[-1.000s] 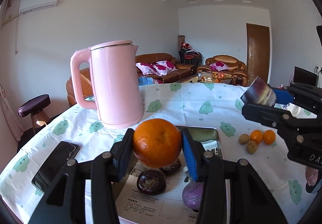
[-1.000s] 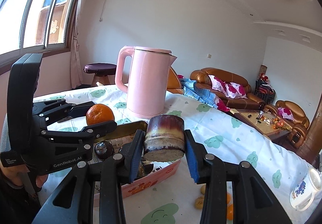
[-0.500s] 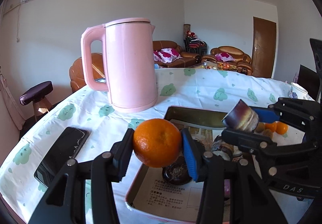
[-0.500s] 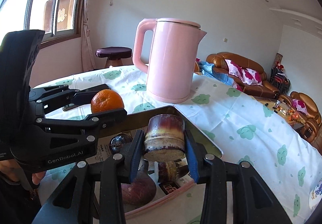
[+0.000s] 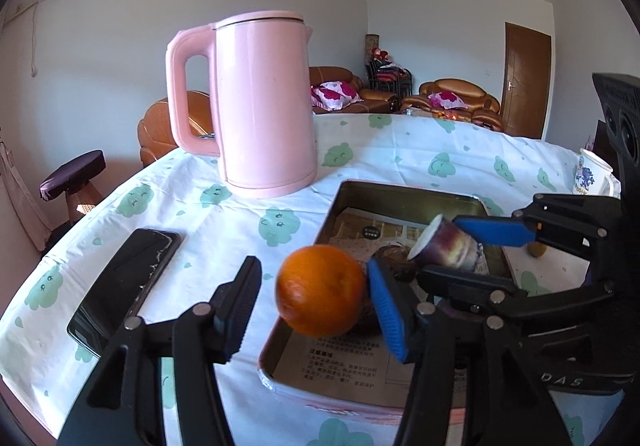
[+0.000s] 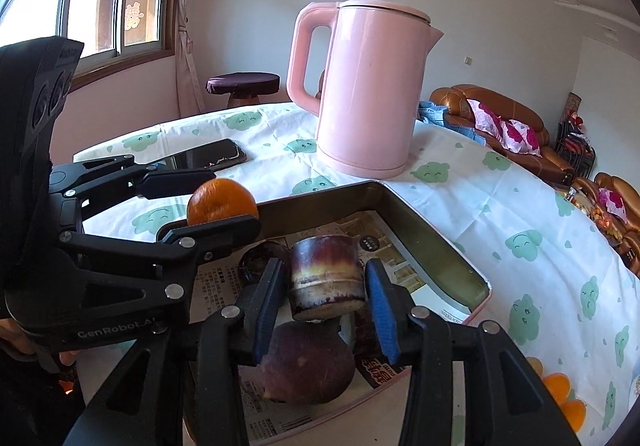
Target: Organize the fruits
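We see the pink kettle (image 5: 264, 101) loom larger now. The tray (image 5: 360, 189) fills the lower right. The left gripper (image 5: 312, 298) has just been opening: a gap beside the orange (image 5: 320, 290). The right gripper (image 6: 324, 286) has eased off the cane piece (image 6: 326, 274). Only its view shows "GenRobot.AI".

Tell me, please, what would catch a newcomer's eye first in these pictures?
Probably the tall pink kettle standing on the cloud-print tablecloth behind the tray. Next, the bright orange between the left gripper's just-opened jaws at the tray's edge, and the purple sugarcane piece in the right gripper over the tray.
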`<state>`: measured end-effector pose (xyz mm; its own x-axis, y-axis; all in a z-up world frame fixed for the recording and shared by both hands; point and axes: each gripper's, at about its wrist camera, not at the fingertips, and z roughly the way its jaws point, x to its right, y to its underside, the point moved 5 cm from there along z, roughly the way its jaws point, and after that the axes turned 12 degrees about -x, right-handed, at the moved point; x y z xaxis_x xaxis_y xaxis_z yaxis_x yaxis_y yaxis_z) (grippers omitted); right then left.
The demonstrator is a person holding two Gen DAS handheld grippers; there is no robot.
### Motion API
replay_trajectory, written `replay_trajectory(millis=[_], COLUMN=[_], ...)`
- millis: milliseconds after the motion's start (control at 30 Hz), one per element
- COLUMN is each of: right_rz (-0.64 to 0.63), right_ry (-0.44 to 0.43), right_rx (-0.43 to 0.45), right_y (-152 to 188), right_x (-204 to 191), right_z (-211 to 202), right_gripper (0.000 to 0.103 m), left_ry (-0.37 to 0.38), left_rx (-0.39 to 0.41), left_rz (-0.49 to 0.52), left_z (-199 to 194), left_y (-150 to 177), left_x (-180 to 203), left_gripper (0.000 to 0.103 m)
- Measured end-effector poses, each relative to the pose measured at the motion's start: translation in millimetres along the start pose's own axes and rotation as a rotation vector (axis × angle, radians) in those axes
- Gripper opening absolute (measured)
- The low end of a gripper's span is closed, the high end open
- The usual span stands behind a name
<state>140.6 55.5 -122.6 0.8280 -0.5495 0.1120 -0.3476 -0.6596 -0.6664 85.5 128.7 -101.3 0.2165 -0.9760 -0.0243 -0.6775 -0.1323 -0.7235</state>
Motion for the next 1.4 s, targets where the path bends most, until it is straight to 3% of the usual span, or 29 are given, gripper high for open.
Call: replay_trajectory(millis=[67, 267, 467, 633, 900, 1100, 1400], right_rz=[0.020, 0.087, 0.220, 0.382, 0.450, 0.459, 0.456], right_ry=[-0.001, 0.080, 0.272, 0.334, 0.240, 0.169, 0.087], right_rx=[0.021, 0.067, 0.010, -0.039, -0.109, -0.137, -0.171], right_y=[1, 17, 67, 103, 125, 131, 131], right_x=[7, 44, 120, 176, 194, 195, 193], right_z=[-9, -47, -77, -86, -65, -52, -40], right_gripper=[0.049, 0.050, 0.050, 0.050, 0.050, 0.048, 0.040], left_ry=[-0.003, 0.040, 0.096, 0.148, 0.177, 0.164, 0.215], left_rx=[0.017, 0.069, 0.108, 0.097, -0.039, -0.100, -0.187], left_rz=[-0.003, 0.028, 0.114, 0.206, 0.262, 0.260, 0.266], left_z=[-6, -27, -42, -40, 8, 33, 52], left_y=[-2, -11, -18, -22, -24, -22, -22], left_x=[0, 25, 78, 133, 194, 206, 215], left_gripper=[0.074, 0.074, 0.079, 0.079, 0.078, 0.078, 0.076])
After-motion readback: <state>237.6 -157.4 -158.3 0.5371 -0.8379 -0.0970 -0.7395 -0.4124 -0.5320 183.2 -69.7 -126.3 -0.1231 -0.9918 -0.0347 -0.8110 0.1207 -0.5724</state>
